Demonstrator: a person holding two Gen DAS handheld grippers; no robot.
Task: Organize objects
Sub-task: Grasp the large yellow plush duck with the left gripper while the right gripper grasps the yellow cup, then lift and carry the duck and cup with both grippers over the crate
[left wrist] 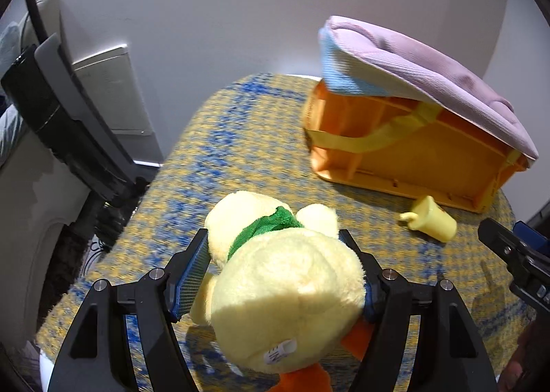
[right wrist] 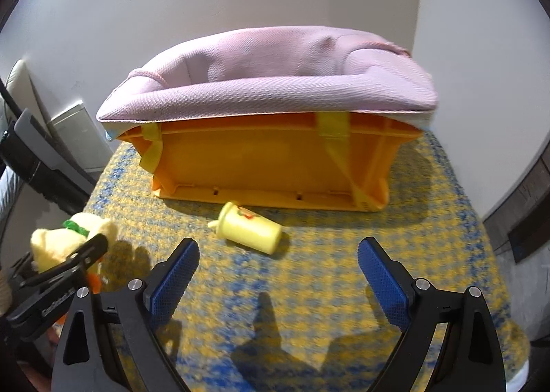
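Observation:
A pale yellow plush duck (left wrist: 285,285) with a green scarf and orange feet hangs above the table, and my left gripper (left wrist: 275,240) is shut on its body. The same duck (right wrist: 68,244) shows at the left edge of the right wrist view. A small yellow toy cup (right wrist: 249,228) with a straw lies on its side in front of an orange plastic bin (right wrist: 268,165); the cup (left wrist: 431,223) and bin (left wrist: 405,154) also appear to the right of the duck. My right gripper (right wrist: 278,254) stands open just short of the cup, with nothing between its fingers.
A lilac fabric liner (right wrist: 275,82) covers the bin's top. The round table wears a yellow and blue woven cloth (right wrist: 326,271). A black stand (left wrist: 68,137) leans at the left, beside a white wall panel (left wrist: 113,93). A dark cabinet edge (right wrist: 529,220) stands at the right.

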